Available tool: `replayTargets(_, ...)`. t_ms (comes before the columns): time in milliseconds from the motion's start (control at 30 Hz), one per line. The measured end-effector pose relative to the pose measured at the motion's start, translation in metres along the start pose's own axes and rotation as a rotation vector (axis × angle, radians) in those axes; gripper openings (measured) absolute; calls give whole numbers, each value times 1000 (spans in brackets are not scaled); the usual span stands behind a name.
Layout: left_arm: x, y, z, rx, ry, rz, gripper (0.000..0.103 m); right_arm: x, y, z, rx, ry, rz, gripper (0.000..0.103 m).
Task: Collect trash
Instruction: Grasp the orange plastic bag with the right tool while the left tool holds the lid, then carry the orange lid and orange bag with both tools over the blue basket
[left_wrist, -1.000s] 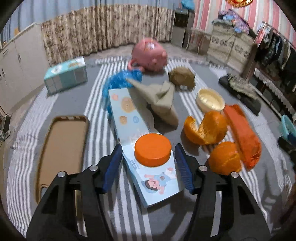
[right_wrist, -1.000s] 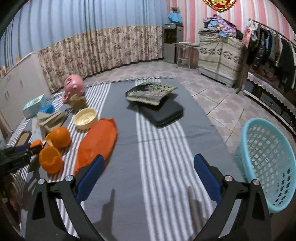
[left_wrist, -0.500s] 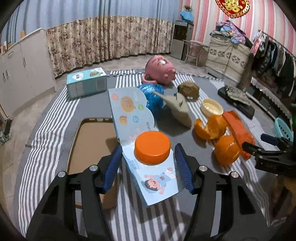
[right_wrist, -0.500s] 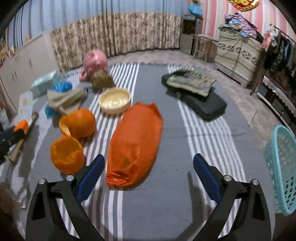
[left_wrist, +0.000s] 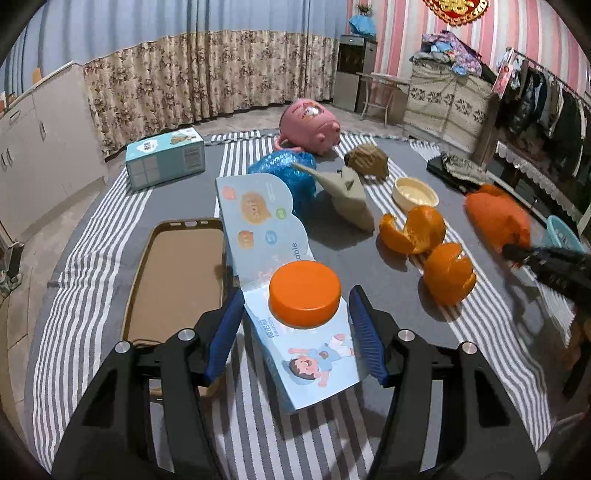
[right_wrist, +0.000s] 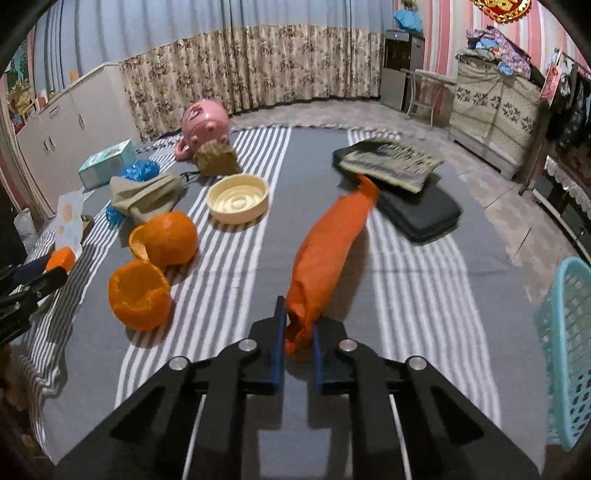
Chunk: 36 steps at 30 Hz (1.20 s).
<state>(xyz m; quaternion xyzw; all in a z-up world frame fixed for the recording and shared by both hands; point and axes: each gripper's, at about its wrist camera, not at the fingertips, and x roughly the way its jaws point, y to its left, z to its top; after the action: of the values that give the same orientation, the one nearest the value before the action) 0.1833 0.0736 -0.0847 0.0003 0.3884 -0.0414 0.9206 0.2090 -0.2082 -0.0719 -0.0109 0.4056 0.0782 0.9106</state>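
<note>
Holding a blue pack (left_wrist: 295, 332) with an orange cap (left_wrist: 305, 298) in the left gripper (left_wrist: 297, 334), pads pressing on its 2 sides, pack lifted over the striped rug (left_wrist: 92, 295). Closing the right gripper (right_wrist: 298, 338) on the near end of the orange bag (right_wrist: 328, 254), bag squeezed between the 2 blue pads, the rest of it stretching away toward the black case (right_wrist: 417, 214) and looking blurry. Lying on the rug left of the bag: 2 orange peels (right_wrist: 140, 291), 1 open side up, the other (right_wrist: 166, 240) just behind it. Sitting past those, a cream bowl (right_wrist: 238, 197), a tan cloth (right_wrist: 144, 194), a blue crinkly bag (right_wrist: 138, 170), a brown lump (right_wrist: 216, 158) and a pink toy (right_wrist: 205, 123). Resting near the cabinets, a teal box (left_wrist: 164, 157). Lying flat under the left gripper's left side, a brown tray (left_wrist: 177, 273). Standing at the far right of the right view, off the rug, a light blue basket (right_wrist: 569, 339). Showing blurry at the right edge of the left view, the right gripper touching the orange bag.
</note>
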Motion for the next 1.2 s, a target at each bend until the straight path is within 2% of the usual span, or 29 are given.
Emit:
replayTargets(67,4,0,-2,4,31,16,63,-7,-10,-1,0,-6,-12,12)
replayTargets(200,1,2,-7,0,39,27,71,-14,-33,-5,24,-6,-22,12)
replayTargets(367,2,-2,-10,21,36,42,70,-13,-52,-11,53,8,-24,12)
replayTargets(467,12,-5,-3,21,61,33,57,-13,-56,-10,62,4,-20,12)
replayTargets(533,19,-7,1,19,81,22,39,-14,-56,-9,64,-3,-20,12)
replayTargets(633,25,-9,1,14,100,25,39,-17,-57,-9,60,-14,-21,12)
replayTargets(833,3,-10,8,-15,35,29,39,-30,-65,-8,70,-48,0,12)
replayTargets(1000,-26,-30,29,28,-81,51,39,-52,-88,-9,102,-92,7,12)
replayTargets(1200,-35,-77,53,54,-127,-23,39,-84,-126,-10,163,-157,-26,12)
